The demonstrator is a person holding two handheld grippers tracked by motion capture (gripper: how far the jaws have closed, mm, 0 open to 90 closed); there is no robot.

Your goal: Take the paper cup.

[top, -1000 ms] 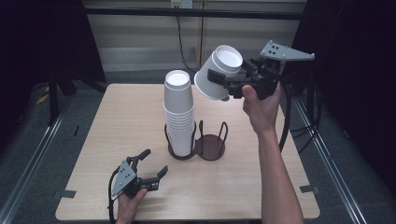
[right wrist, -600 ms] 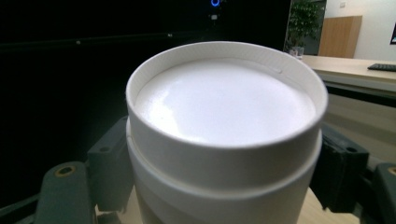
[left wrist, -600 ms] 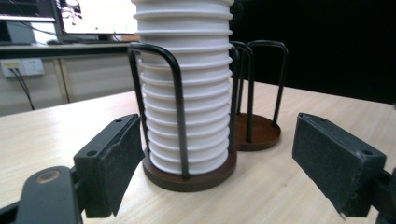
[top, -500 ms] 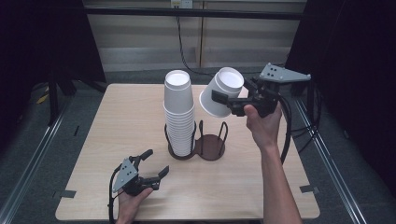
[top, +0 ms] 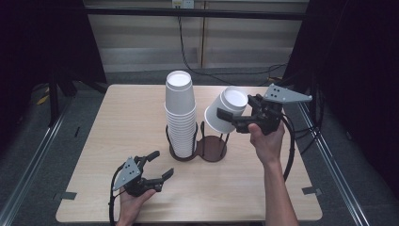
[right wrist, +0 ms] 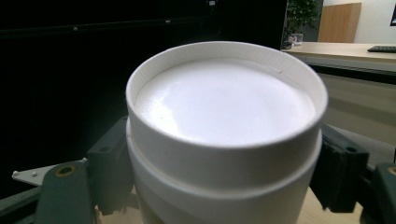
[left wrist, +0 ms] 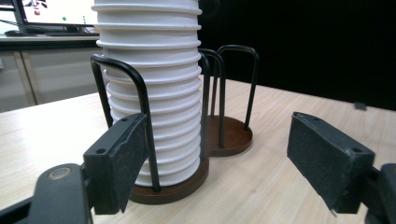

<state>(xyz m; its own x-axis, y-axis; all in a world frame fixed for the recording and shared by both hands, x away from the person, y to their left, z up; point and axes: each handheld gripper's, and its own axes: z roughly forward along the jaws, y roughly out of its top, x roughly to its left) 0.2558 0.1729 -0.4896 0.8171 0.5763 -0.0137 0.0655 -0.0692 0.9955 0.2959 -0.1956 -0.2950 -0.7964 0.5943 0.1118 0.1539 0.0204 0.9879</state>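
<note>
Wooden table (top: 117, 122), dark room behind. Right gripper (top: 235, 120) is clamped on a tilted white cup (top: 225, 112), held above the empty right ring of the cup rack (top: 211, 148). Left gripper (top: 155, 165) rests near-left with jaws apart and empty, having just narrowed, pointing at the cup stack (top: 179, 113).

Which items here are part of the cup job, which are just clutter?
In the job: held white cup, right tool gripping it, cup stack, two-ring holder with one empty ring.
Just about: left tool resting open on the table, wall cable, monitor.
</note>
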